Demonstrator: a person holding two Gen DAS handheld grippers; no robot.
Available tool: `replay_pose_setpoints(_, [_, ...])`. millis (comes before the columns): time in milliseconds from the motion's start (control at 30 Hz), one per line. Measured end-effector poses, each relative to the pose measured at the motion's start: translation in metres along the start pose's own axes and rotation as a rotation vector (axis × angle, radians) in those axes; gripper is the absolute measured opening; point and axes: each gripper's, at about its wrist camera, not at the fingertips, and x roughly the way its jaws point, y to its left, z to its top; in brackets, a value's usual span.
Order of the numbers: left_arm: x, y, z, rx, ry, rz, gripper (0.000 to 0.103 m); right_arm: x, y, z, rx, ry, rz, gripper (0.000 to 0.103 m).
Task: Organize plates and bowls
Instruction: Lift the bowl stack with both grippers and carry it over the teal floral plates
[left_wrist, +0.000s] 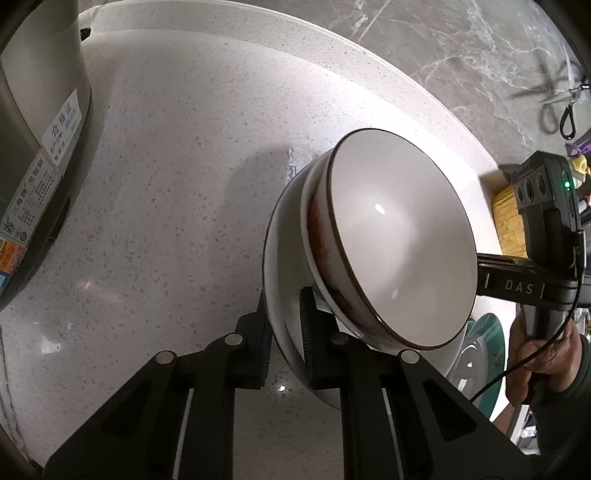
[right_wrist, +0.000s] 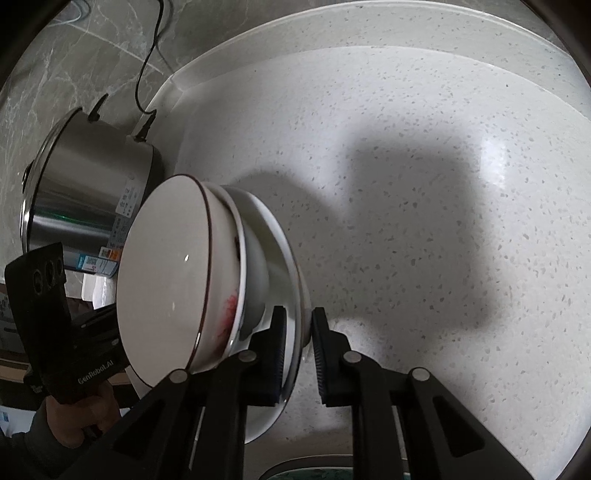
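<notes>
Crockery is stacked over a speckled white stone countertop (left_wrist: 166, 184): a white ceramic bowl with a thin brown rim (left_wrist: 399, 236) is nested in a red-patterned bowl (left_wrist: 321, 236), which is set on a wide white plate (left_wrist: 280, 325). The plate's rim is pinched on one side by the nearly closed left gripper (left_wrist: 284, 332) and on the opposite side by the right gripper (right_wrist: 299, 354). A stainless steel cooker (right_wrist: 88, 184) is seen nearby.

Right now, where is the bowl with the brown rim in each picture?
Left wrist view: the brown-rimmed bowl sits right of centre, topping the stack.
Right wrist view: the bowl sits left of centre.
Shared landmark: the steel cooker, at the left in both.
</notes>
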Motion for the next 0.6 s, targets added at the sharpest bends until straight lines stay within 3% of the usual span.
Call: replay_pose_setpoints(600, [-0.043, -0.016, 0.029, 0.046, -0.014, -0.022, 0.010, -0.048, 0.013, 0.007, 0.016, -0.065, -0.020, 0.017])
